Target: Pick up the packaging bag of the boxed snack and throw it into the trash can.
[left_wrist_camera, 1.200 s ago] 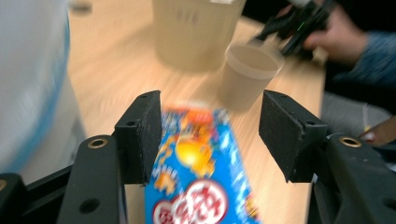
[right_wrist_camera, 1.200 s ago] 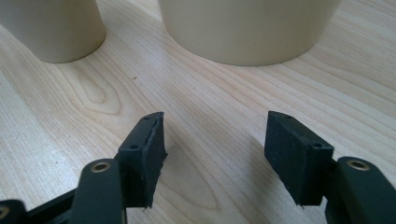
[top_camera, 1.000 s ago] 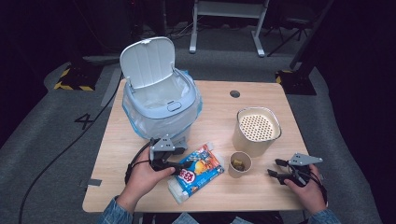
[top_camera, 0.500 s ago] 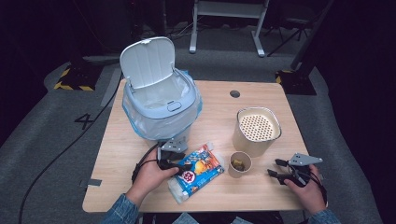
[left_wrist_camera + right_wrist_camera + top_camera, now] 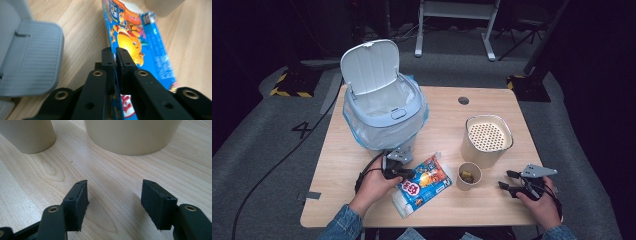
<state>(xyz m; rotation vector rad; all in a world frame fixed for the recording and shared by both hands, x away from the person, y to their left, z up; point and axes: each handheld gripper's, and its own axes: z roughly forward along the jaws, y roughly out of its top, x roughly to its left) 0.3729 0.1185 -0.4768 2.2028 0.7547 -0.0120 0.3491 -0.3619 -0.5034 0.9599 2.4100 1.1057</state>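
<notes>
A blue snack box (image 5: 424,186) (image 5: 147,50) with a cartoon print lies flat on the wooden table (image 5: 337,165) near the front. My left gripper (image 5: 409,173) (image 5: 116,53) sits low at the box's left edge. Its jaws have just been closing and now pinch that edge between them. My right gripper (image 5: 504,180) (image 5: 115,195) rests at the front right, jaws apart over bare wood with nothing between them. It points toward a small paper cup (image 5: 469,176) (image 5: 27,135) and a larger beige container (image 5: 488,137) (image 5: 132,135).
A grey pedal bin (image 5: 384,112) with its lid up and a plastic liner stands at the back left; its foot pedal (image 5: 32,57) lies just left of my left gripper. The beige container has a perforated lid. A cable hole (image 5: 463,100) is near the far edge.
The left hand has come down and right onto the snack box, and its jaws went from apart to closed on the box's edge. The right hand has stayed where it was.
</notes>
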